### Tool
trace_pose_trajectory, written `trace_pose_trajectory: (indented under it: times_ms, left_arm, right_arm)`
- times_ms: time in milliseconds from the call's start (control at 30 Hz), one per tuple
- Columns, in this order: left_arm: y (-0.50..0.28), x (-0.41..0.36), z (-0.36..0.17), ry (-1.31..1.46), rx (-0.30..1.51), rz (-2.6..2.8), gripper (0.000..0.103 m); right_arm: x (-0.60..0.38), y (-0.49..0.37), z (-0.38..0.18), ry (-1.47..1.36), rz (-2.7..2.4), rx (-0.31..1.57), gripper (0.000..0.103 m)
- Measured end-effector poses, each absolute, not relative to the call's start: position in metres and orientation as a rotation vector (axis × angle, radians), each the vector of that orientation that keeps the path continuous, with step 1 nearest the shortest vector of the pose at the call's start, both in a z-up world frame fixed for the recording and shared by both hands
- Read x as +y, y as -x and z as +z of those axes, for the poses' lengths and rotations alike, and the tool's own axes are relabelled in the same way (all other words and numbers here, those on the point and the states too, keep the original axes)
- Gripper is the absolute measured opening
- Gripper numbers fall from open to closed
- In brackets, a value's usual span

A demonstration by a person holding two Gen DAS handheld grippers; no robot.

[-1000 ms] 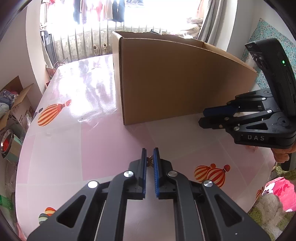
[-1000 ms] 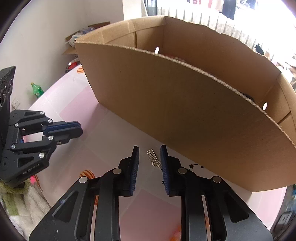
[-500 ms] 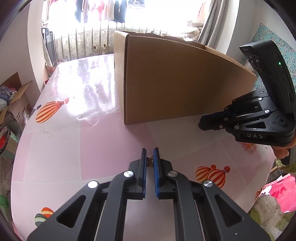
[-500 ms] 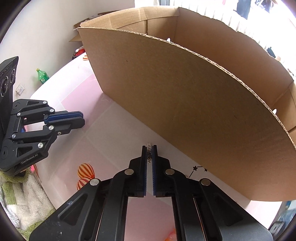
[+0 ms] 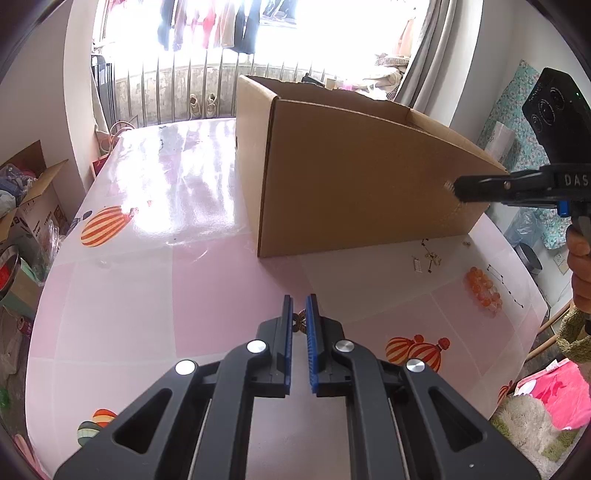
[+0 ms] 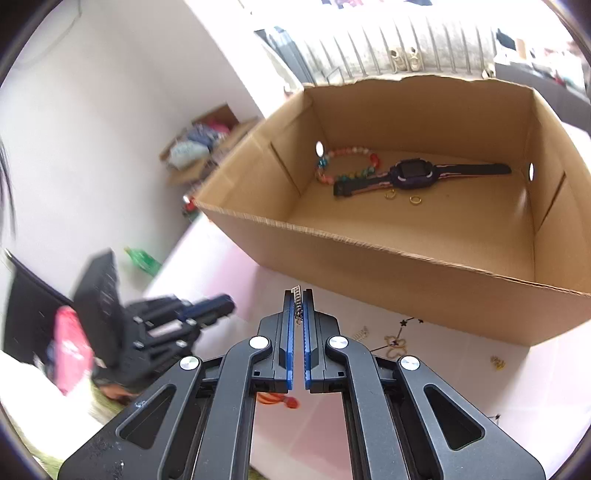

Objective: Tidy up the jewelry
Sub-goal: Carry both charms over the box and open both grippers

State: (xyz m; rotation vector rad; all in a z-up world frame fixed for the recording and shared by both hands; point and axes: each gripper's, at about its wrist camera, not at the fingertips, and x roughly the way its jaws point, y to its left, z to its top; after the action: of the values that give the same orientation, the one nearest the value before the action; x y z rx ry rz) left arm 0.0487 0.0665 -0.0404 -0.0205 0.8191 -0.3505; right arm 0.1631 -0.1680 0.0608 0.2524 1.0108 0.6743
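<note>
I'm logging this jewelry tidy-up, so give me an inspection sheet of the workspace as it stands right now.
Surface: glossy pink table with hot-air-balloon prints.
Job's things: open cardboard box holding a beaded bracelet, a smartwatch and two gold rings. Loose on the table beside the box: an orange bead bracelet, a small silver ladder-shaped piece, thin chains.
Clutter: nothing seen on the table beyond the jewelry.
Grippers: left tool shut on a small bronze butterfly-shaped piece; right tool shut on a silver ladder-shaped piece, raised just short of the box's near rim.
Cables: nothing seen.
Surroundings: barred window with hanging clothes, floor boxes, green bottle.
</note>
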Motion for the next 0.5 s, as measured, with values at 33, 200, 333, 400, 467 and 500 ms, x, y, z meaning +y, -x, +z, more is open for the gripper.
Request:
trace_pose_trajectory:
  times_ms: [33, 200, 333, 400, 467, 500]
  left_arm:
    - [-0.048, 0.067, -0.039, 0.022, 0.812, -0.351, 0.006]
    - [-0.043, 0.065, -0.024, 0.02, 0.774, -0.361, 0.007]
    - [-0.04, 0.067, 0.004, 0.035, 0.701, -0.385, 0.007]
    - [-0.04, 0.069, 0.023, 0.044, 0.653, -0.411, 0.007]
    - [-0.045, 0.068, 0.043, 0.048, 0.611, -0.441, 0.007]
    - [-0.049, 0.068, 0.052, 0.054, 0.597, -0.464, 0.007]
  right_arm:
    - [-0.164, -0.164, 0.067, -0.284, 0.683, 1.002, 0.002]
    - [-0.177, -0.163, 0.086, -0.352, 0.674, 0.952, 0.002]
    - [-0.189, -0.164, 0.099, -0.373, 0.666, 0.906, 0.002]
    - [-0.193, -0.167, 0.11, -0.362, 0.659, 0.88, 0.002]
    - [-0.195, -0.172, 0.119, -0.345, 0.657, 0.856, 0.002]
    - [-0.196, -0.173, 0.124, -0.335, 0.656, 0.847, 0.002]
